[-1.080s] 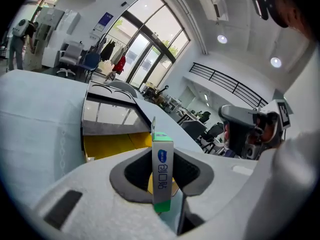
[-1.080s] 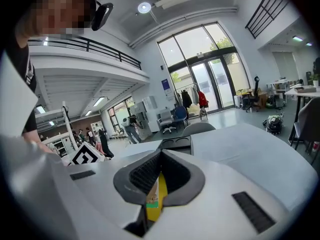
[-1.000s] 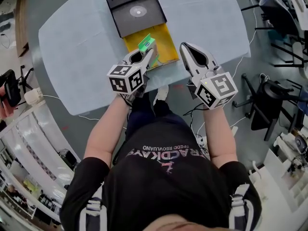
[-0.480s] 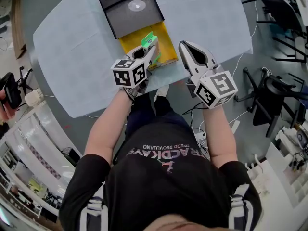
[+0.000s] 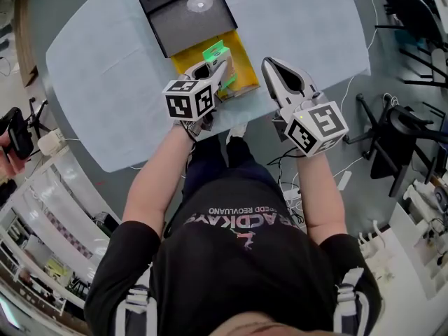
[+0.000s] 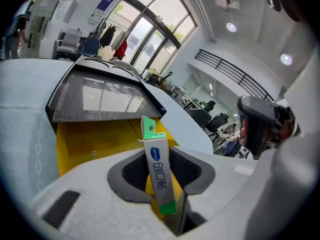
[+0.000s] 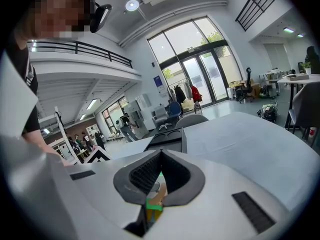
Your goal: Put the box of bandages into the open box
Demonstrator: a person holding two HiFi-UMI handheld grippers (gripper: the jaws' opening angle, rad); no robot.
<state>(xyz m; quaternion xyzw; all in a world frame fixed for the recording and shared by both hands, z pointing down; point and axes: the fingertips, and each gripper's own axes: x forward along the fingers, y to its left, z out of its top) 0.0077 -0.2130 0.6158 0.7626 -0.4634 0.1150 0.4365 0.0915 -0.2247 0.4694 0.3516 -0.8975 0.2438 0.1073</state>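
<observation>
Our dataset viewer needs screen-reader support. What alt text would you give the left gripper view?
The left gripper holds a slim white-and-green box of bandages, tilted, between its jaws, which have just been opening, in front of an open yellow box. A black cover spans the yellow box's far end, on a pale blue table.

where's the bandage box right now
In the head view the bandage box stands between the jaws of the left gripper, which have just been opening, over the yellow open box, in front of the black lid.
</observation>
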